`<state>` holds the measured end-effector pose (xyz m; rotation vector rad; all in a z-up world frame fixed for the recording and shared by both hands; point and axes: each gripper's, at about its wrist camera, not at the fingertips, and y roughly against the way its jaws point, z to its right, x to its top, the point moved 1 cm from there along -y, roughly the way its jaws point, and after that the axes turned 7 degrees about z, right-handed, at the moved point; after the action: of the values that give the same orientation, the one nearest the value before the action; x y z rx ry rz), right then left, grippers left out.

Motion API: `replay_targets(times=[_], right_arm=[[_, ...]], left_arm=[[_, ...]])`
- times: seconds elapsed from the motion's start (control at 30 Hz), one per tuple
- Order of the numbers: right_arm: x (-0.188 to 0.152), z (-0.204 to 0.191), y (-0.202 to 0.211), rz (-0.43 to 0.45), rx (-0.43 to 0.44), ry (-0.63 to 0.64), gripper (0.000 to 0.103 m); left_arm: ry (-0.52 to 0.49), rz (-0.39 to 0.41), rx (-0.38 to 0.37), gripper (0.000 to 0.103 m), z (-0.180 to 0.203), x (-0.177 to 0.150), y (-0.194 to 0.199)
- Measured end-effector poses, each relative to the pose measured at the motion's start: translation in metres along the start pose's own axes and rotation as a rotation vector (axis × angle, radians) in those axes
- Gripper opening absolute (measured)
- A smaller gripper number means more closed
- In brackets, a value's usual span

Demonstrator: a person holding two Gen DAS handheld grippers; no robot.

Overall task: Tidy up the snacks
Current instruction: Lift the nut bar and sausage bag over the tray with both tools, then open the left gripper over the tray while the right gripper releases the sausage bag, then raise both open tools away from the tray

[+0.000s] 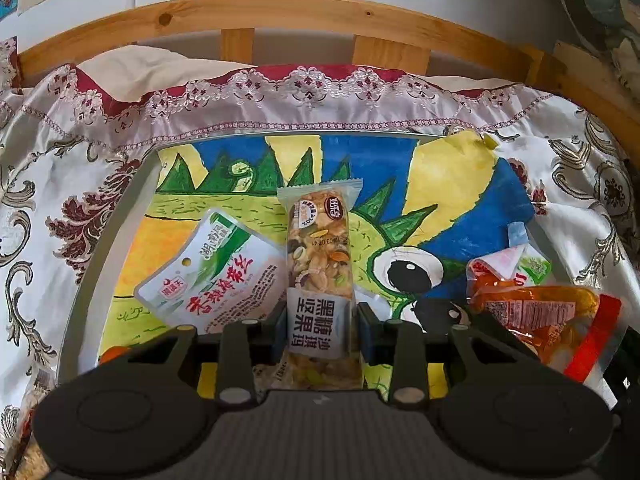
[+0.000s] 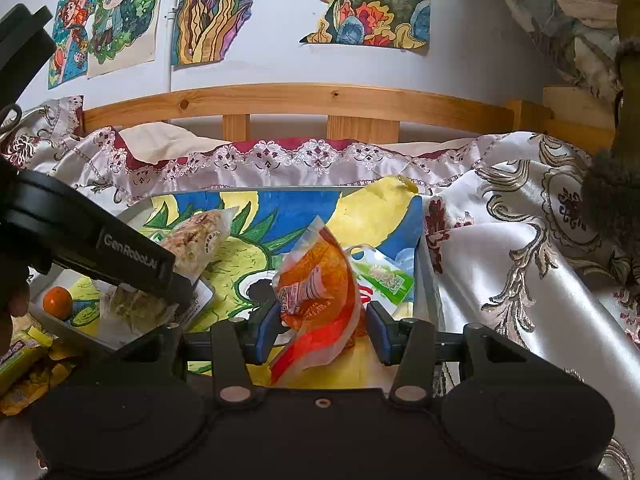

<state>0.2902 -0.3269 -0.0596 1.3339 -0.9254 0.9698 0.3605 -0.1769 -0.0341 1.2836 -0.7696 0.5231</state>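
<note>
A clear-wrapped nut bar [image 1: 320, 264] with a white label stands lengthwise between my left gripper's [image 1: 322, 332] fingers, which are shut on its lower half. It hangs over a grey tray [image 1: 120, 208] lined with a dinosaur drawing. In the right wrist view the same bar [image 2: 196, 240] pokes out past the left gripper's black body [image 2: 132, 256]. My right gripper [image 2: 324, 330] is shut on a crumpled orange snack packet [image 2: 316, 292] above the tray's right side [image 2: 424, 280]. The left wrist view has that orange packet [image 1: 536, 312] at its right.
A white-and-green pouch [image 1: 208, 276] lies on the tray's left, another [image 2: 380, 276] under the orange packet. An orange fruit [image 2: 57, 302] sits at the tray's near-left corner. Yellow packets [image 2: 24, 368] lie outside it. Patterned satin cloth [image 2: 520, 264] surrounds the tray; a wooden rail [image 2: 320, 100] runs behind.
</note>
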Motion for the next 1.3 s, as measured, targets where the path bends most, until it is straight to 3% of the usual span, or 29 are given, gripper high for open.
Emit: replay_targets(times=[0.13,0.2,0.27,0.4,0.47,0.67,1.0,1.3], right_arm=[[0.001,-0.001,0.001,-0.001,0.004,0.001,0.052],[0.003,-0.002,0.004,0.010,0.003,-0.004,0.058],[0.007,-0.003,0.007,0.019,0.008,-0.003,0.063],[0.017,-0.006,0.016,0.042,0.013,-0.014,0.076],[0.023,-0.008,0.023,0.059,0.013,-0.018,0.081],[0.046,-0.013,0.050,0.118,0.008,-0.033,0.093],[0.078,-0.025,0.109,0.207,0.030,-0.062,0.101],[0.091,-0.039,0.170,0.253,0.050,-0.095,0.102]], left_arm=[[0.004,-0.011,0.006,0.040,0.001,0.001,0.003],[-0.006,-0.004,0.014,0.044,0.000,0.004,0.008],[-0.012,0.017,0.026,0.057,-0.001,0.009,0.017],[0.008,0.043,0.042,0.069,-0.008,0.019,0.036],[0.022,0.074,0.053,0.082,-0.013,0.023,0.048],[0.054,0.162,0.075,0.096,-0.027,0.028,0.087],[0.032,0.333,0.097,0.102,-0.044,0.020,0.163],[0.040,0.383,0.088,0.102,-0.051,-0.011,0.208]])
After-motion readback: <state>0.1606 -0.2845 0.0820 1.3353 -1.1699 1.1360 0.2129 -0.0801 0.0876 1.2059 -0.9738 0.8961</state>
